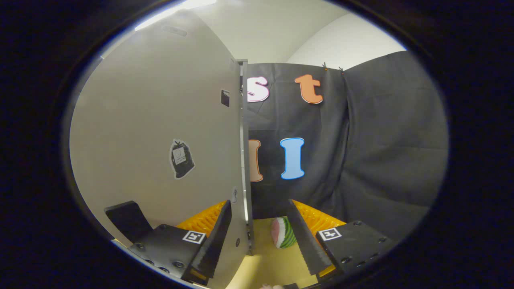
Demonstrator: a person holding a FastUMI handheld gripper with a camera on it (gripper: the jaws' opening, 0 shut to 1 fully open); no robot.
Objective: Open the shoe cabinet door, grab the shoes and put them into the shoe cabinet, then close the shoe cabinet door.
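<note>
Between spread fingers of hand-held gripper (259, 235): flat smooth door (160, 132) edge.

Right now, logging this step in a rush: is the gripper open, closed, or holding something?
Gripper: open, fingers astride the free edge of the grey cabinet door, not clamped on it.

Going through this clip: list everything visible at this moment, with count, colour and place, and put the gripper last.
Cabinet door: one, light grey, seen nearly edge-on, its free edge standing between the fingers.
Sticker: one, black, on the door's face.
Small black patch: one, near the door's upper edge.
Watermelon-slice toy: one, green, white and pink, on the floor between the fingers.
Floor: yellowish, under the door and toy.
Slatted piece: orange-yellow, beyond the fingers.
Gripper: one, fingers apart on either side of the door's edge; whether they touch it is unclear.
</note>
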